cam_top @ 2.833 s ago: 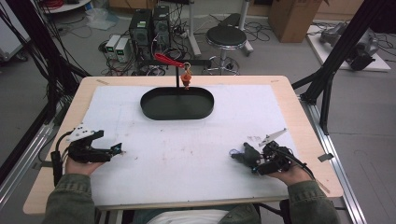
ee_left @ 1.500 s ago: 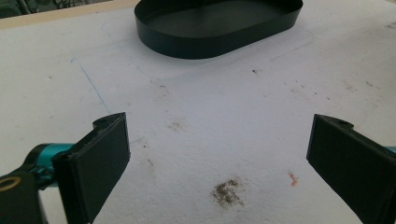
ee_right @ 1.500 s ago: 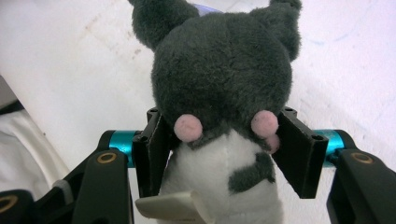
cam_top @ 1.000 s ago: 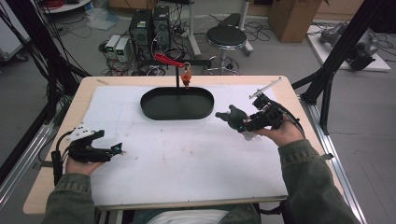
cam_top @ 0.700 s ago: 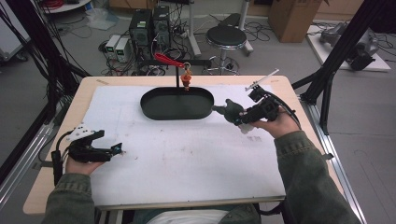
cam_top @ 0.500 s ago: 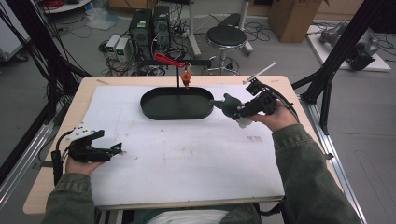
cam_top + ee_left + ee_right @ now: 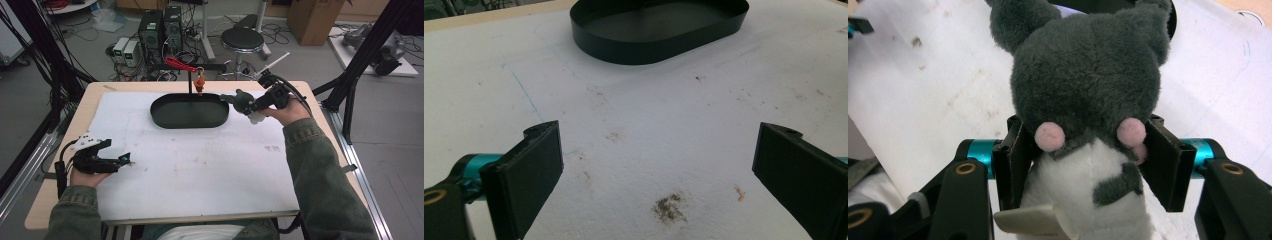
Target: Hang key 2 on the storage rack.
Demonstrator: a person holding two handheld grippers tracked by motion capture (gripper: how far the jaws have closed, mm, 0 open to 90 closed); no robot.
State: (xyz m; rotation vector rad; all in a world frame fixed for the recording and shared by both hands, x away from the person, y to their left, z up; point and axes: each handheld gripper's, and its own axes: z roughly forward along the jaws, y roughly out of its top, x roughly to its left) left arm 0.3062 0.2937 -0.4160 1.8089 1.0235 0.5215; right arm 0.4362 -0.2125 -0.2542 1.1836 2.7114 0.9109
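My right gripper (image 7: 248, 106) has carried the plush (image 7: 242, 101) from the table's 4 o'clock up to 1 o'clock, jaws clamped on its body, now at the tray's (image 7: 190, 111) right rim. My left gripper (image 7: 121, 159) stays at 8 o'clock, jaws spread, holding nothing.

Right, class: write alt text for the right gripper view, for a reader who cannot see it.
A grey and white plush toy with pink cheeks is clamped at its sides between the two black jaws of the right gripper. Behind it lie the white table cover and part of a dark tray.
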